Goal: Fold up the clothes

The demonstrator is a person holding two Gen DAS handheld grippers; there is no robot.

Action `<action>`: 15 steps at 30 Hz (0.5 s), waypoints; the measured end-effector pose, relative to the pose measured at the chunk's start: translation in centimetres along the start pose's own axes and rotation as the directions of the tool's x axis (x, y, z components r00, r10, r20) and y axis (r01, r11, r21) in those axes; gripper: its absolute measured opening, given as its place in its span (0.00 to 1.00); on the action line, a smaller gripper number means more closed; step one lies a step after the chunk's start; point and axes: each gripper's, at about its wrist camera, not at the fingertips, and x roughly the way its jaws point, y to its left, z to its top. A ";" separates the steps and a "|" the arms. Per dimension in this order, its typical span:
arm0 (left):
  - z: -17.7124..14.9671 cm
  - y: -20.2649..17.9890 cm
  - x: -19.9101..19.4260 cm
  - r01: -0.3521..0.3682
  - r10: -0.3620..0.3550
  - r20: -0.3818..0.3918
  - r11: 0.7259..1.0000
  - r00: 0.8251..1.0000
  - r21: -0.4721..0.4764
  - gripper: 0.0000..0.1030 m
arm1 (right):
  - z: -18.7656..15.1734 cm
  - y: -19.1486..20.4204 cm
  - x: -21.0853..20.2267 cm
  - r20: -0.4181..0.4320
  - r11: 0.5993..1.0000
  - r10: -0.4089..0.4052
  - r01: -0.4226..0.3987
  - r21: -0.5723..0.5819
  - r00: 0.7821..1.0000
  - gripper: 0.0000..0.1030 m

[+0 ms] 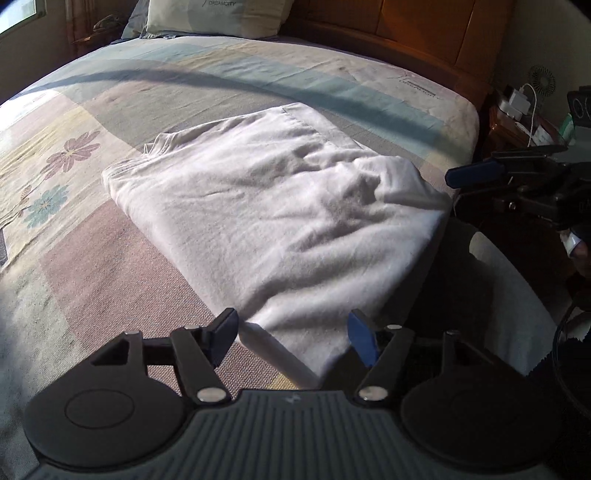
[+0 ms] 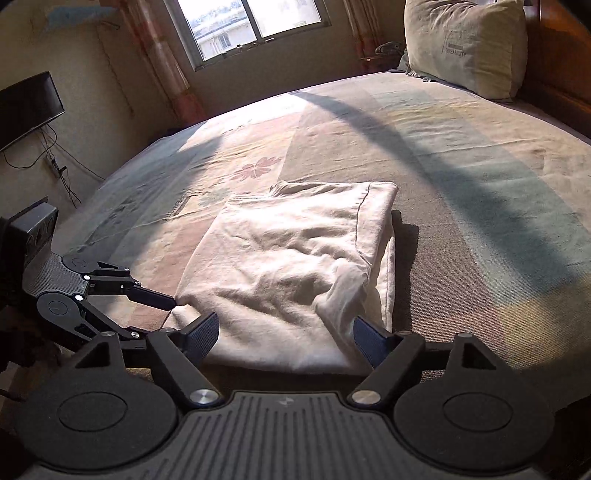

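A white garment (image 1: 266,218) lies folded into a rough rectangle on the patterned bedsheet (image 1: 110,266), near the bed's front edge. My left gripper (image 1: 293,332) is open, and the garment's near corner lies loose between its fingers without being pinched. In the right wrist view the left gripper (image 2: 166,314) sits at the garment's (image 2: 280,273) left front corner. My right gripper (image 2: 284,332) is also open and straddles the garment's near edge, with a rumpled fold by its right finger. From the left wrist view, the right gripper (image 1: 461,188) hovers just off the garment's right corner.
A pillow (image 2: 465,48) leans on the wooden headboard (image 1: 406,33) at the head of the bed. A nightstand (image 1: 524,125) with a charger and a small fan stands beside the bed. A window (image 2: 255,22) and a wall-mounted screen (image 2: 26,107) are on the far side.
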 end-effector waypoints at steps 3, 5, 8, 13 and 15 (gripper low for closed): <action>3.1 0.6 0.3 -0.043 0.042 0.076 0.999 0.996 0.016 0.65 | 0.0 -0.1 0.0 -0.002 1.000 -0.010 0.010 0.005 1.000 0.82; 5.3 1.4 1.6 -0.049 0.048 0.114 0.999 0.992 0.010 0.65 | 0.1 0.0 0.0 -0.001 1.000 -0.018 0.018 0.008 1.000 0.82; 7.6 2.9 4.6 -0.087 0.089 0.148 0.996 0.985 -0.021 0.65 | 0.2 0.1 -0.2 0.001 1.000 -0.029 0.029 0.007 1.000 0.82; 6.2 6.1 8.6 -0.141 0.153 0.083 0.981 0.985 -0.130 0.65 | 0.2 -0.4 -0.8 0.008 0.998 -0.064 0.064 0.014 0.998 0.83; 4.2 6.6 7.7 -0.134 0.152 0.128 0.981 0.980 -0.140 0.65 | 0.2 -0.9 -0.9 0.009 0.997 -0.072 0.071 0.028 0.997 0.83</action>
